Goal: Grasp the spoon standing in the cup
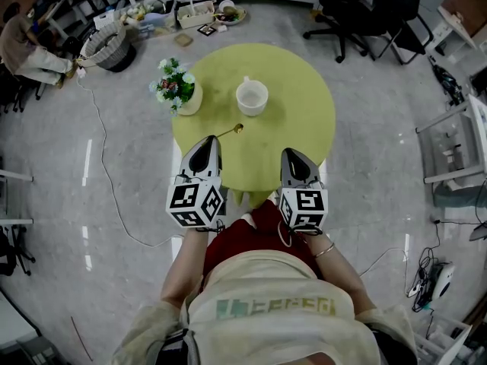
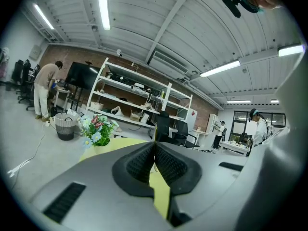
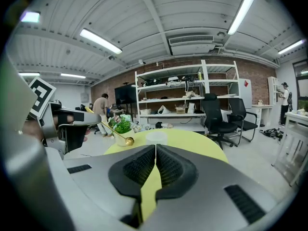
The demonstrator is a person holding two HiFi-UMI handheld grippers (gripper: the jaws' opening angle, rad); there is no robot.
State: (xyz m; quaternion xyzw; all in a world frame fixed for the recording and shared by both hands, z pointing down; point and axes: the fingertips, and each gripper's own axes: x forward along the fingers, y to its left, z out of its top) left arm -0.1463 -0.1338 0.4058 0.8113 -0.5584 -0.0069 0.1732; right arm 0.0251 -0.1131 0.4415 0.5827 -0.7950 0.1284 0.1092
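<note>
Slim gold spoon [image 1: 228,132], out of the cup, pinched by the handle end between the closed jaws of the left gripper [image 1: 207,143]. Held off the table, slanting, small round bowl end lowest and pointing toward the cup. White cup [image 1: 252,97], upright and open-mouthed, handle on the far side, near the middle of the round yellow-green table [image 1: 304,128], apart from the spoon's bowl.
</note>
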